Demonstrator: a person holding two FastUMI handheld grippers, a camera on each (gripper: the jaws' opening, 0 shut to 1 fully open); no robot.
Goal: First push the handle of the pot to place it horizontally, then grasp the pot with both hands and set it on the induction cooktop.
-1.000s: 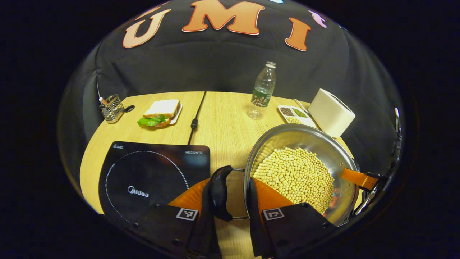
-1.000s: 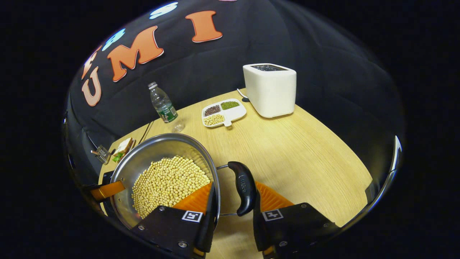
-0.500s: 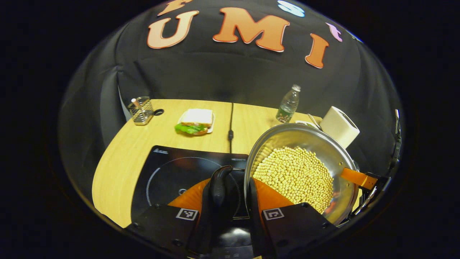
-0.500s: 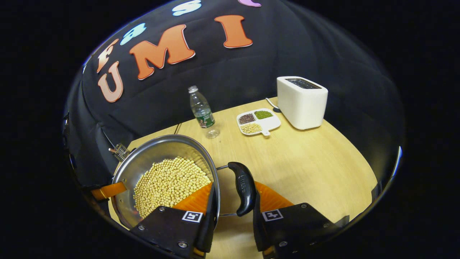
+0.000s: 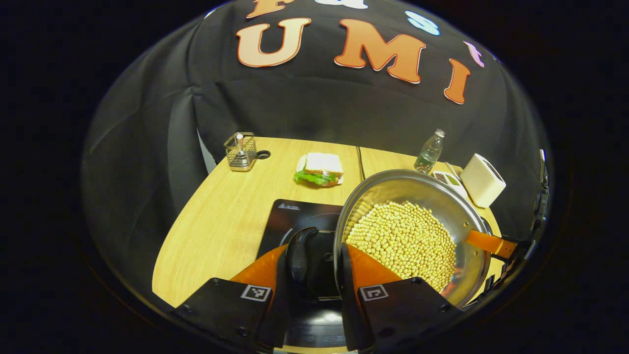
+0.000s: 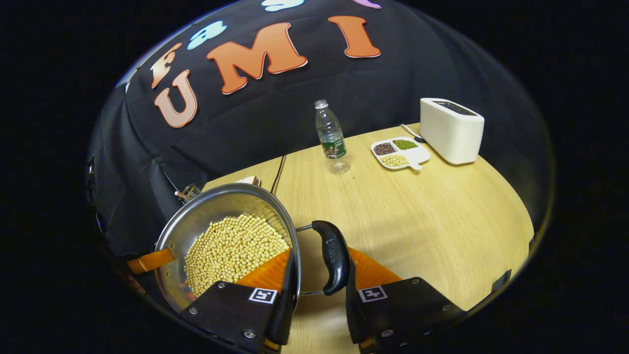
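Setting: wooden table [image 6: 422, 221] is filling the lower half of both views, with black cloth hanging behind it.
Left tool: left tool [image 5: 314, 275], at the bottom centre of the left gripper view, is closing its two fingers around the pot's black side handle [image 5: 298, 250] and seems to be clamping it, though the exact contact is hard to make out.
Right tool: right tool [image 6: 319, 280], at the bottom centre of the right gripper view, is gripping the opposite black handle [image 6: 332, 256] in the same way.
Pot: pot [image 5: 442, 196], full of pale beans [image 5: 403, 241], is being carried between both tools, apparently above the table, with its handle-to-handle axis running straight from one tool to the other.
Key relation: induction cooktop [image 5: 290, 216] is lying directly beneath and ahead of the left tool, so the pot is needing to travel toward the left-tool side before lowering.
Middle distance: sandwich [image 5: 319, 168] and water bottle [image 6: 331, 137] are standing well apart from the pot.
Far edge: divided dish [image 6: 400, 152], toaster [image 6: 451, 130] and wire holder [image 5: 241, 151] are sitting near the cloth.
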